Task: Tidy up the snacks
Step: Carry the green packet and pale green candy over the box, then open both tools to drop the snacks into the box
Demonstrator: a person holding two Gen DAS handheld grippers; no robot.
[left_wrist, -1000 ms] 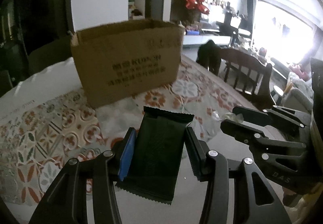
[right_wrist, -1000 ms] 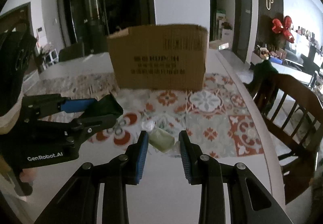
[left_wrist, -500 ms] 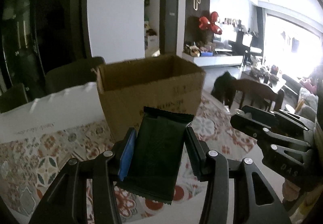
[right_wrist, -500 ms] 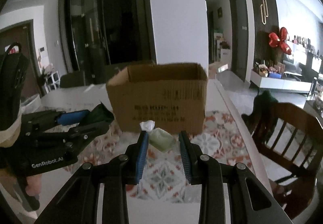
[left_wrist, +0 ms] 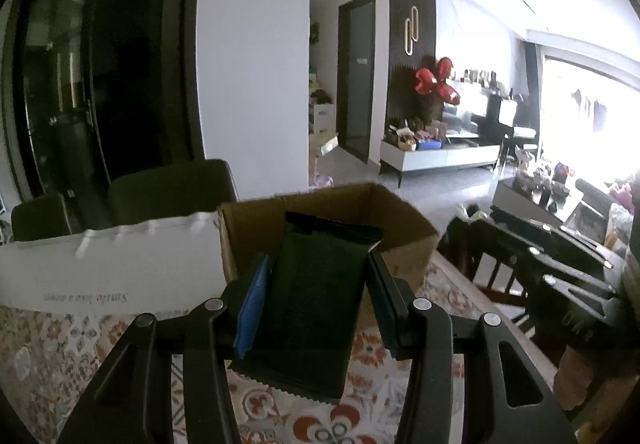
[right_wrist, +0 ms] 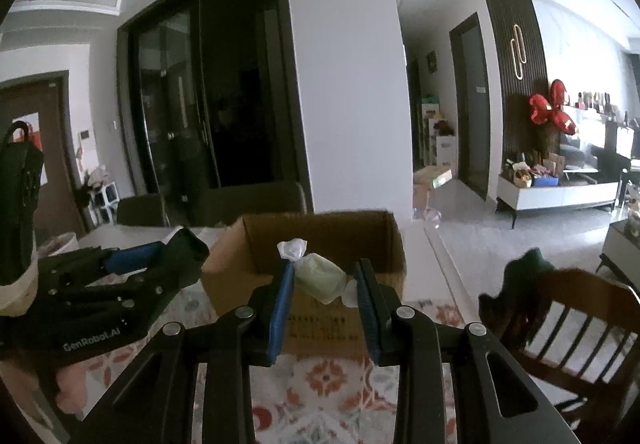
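Left gripper (left_wrist: 316,304) grasping dark packet (left_wrist: 316,300); right gripper (right_wrist: 322,302) pinching pale candy (right_wrist: 320,278), perhaps loosely. Risk: slipping short of carton (right_wrist: 384,240).

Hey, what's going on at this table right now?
A person is sorting snacks with two handheld grippers. The left gripper is shut on a dark green packet, and the right gripper on a pale green wrapped sweet. Both are held up in front of the open cardboard box; neither snack is inside yet.
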